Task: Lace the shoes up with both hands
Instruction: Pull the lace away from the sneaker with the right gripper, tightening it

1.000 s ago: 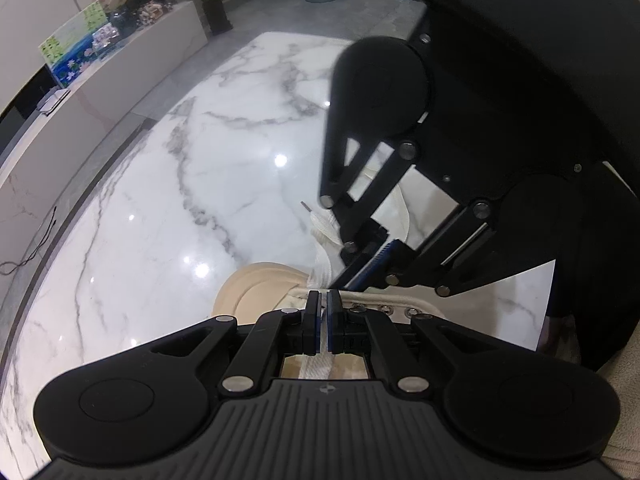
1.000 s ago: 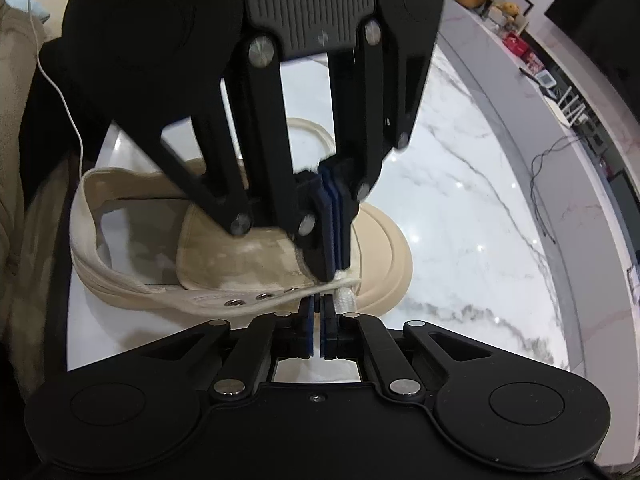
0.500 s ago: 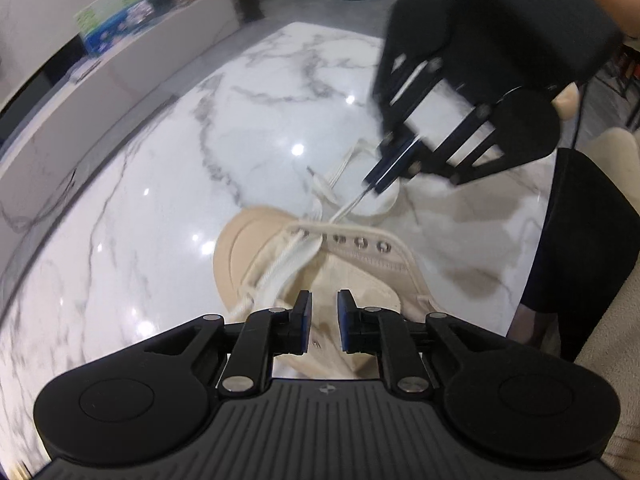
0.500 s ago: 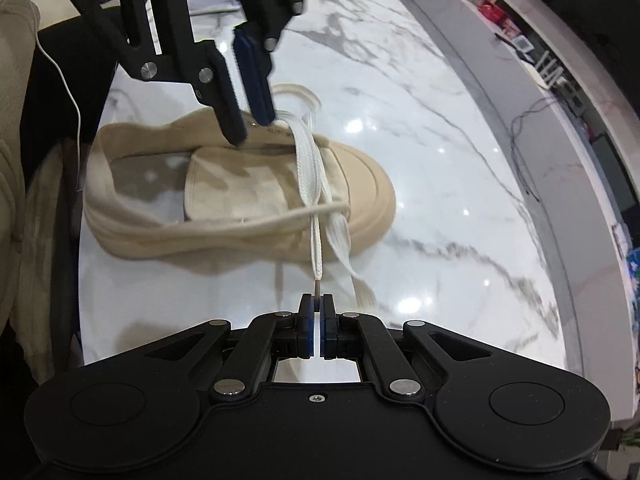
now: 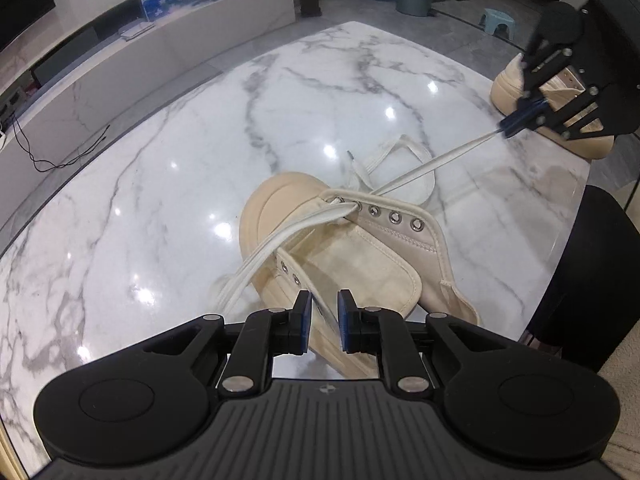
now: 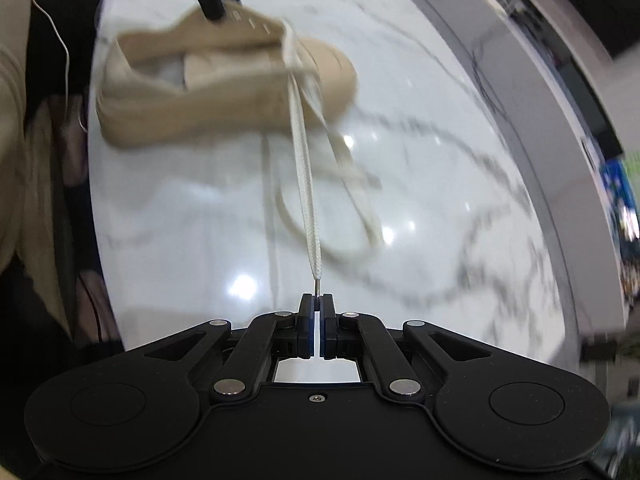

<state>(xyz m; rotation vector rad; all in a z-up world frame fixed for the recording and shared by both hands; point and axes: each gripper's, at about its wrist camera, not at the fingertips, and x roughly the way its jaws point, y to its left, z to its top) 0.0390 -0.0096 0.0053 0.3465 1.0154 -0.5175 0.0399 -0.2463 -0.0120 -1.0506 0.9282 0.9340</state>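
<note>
A beige shoe [image 5: 352, 256] lies on the marble table [image 5: 160, 184], toe pointing away from me. Its white lace [image 5: 432, 162] runs through the front eyelets. My right gripper [image 5: 505, 131] is shut on the lace's tip and holds that strand taut, off to the shoe's right. In the right wrist view the gripper [image 6: 317, 300] pinches the tip, and the lace [image 6: 304, 168] stretches straight to the blurred shoe [image 6: 224, 80]. My left gripper [image 5: 324, 308] hovers open over the shoe's near side, its pads pressing on nothing. A slack lace loop [image 5: 404, 150] lies beyond the toe.
A second beige shoe [image 5: 560, 128] sits at the table's far right corner, behind the right gripper. A black chair [image 5: 592, 280] stands by the right edge. A low marble cabinet [image 5: 168, 40] runs along the left, with a cable [image 5: 60, 156] on the floor.
My left gripper has let go of the lace, opened and drawn back from the eyelets. My right gripper has pulled the lace tip away from the shoe, so the strand is now taut.
</note>
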